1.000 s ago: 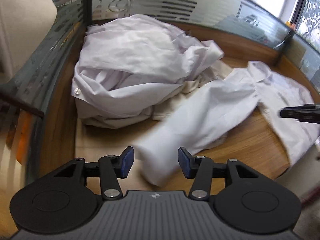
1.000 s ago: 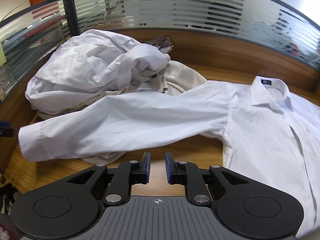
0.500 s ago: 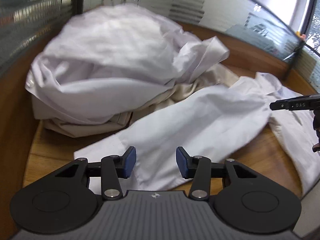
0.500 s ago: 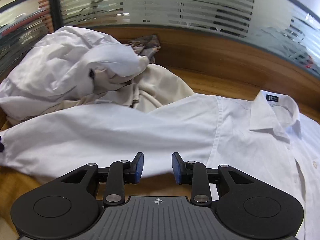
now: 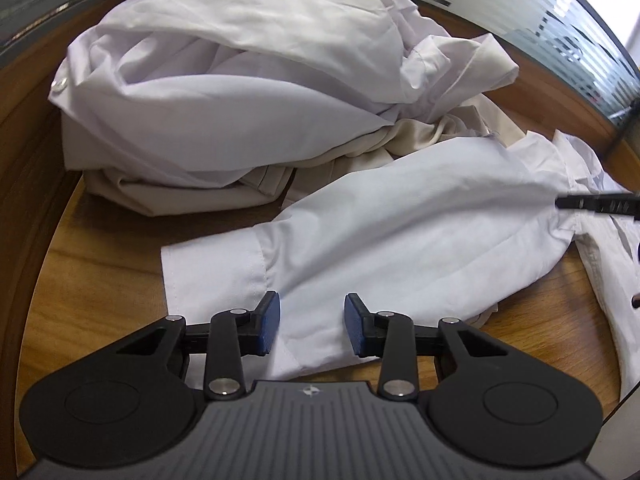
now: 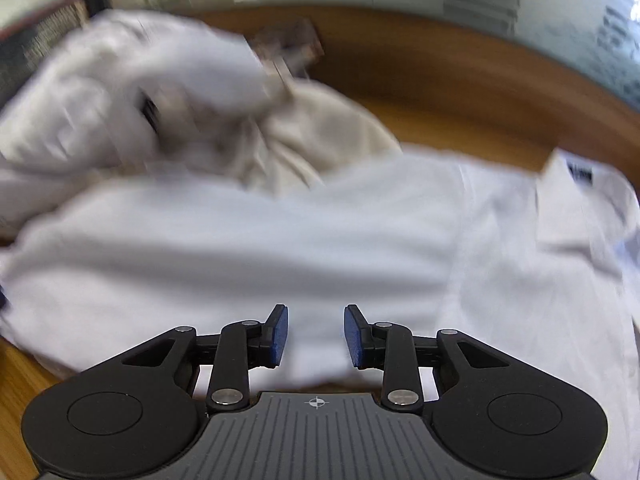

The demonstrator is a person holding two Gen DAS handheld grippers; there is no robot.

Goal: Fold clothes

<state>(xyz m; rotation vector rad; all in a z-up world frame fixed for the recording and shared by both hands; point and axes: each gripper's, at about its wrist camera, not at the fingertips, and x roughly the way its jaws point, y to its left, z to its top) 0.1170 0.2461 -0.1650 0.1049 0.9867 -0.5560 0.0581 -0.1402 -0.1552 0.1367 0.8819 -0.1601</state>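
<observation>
- Left wrist view: the left tool (image 5: 311, 323) is partly open and its jaws are closing, with the sleeve (image 5: 400, 236) of the white shirt (image 5: 592, 240) lying between the blue pads; the pads do not press it.
- The sleeve's cuff (image 5: 208, 268) lies flat on the wooden bench (image 5: 92, 280), left of centre.
- A heap of clothes (image 5: 240, 80) fills the upper frame.
- Right wrist view, blurred: the right tool (image 6: 315, 334) is partly open over the sleeve (image 6: 240, 256), gripping nothing.
- The shirt's collar (image 6: 576, 200) lies at the right.
</observation>
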